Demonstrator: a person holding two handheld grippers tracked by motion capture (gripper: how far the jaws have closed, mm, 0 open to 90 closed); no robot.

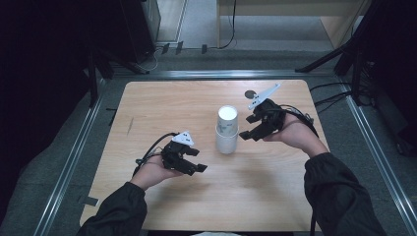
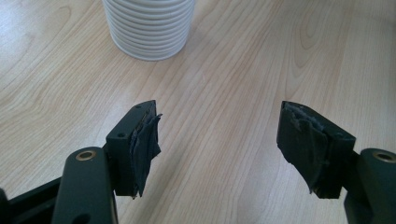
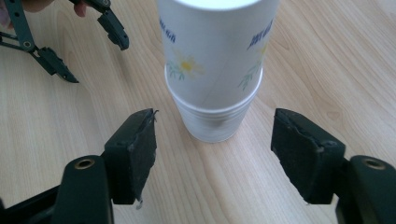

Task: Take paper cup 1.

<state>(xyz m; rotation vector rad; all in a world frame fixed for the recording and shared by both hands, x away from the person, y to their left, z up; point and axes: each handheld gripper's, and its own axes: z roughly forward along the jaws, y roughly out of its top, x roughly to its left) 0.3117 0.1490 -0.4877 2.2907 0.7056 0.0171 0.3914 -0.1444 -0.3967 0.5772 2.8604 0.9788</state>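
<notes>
two cups (image 1: 227,130) between both grippers

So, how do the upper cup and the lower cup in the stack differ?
The upper cup has smooth walls with a printed daisy and blue lettering; the lower cup is plain white with ribbed walls. The upper cup sits nested in the lower cup and shows most of its height, while the lower cup stands on the table and shows just its bottom part. Both are white and upright.

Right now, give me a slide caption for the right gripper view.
Open right gripper faces a flower-printed paper cup nested in a ribbed white cup on the wooden table.
</notes>
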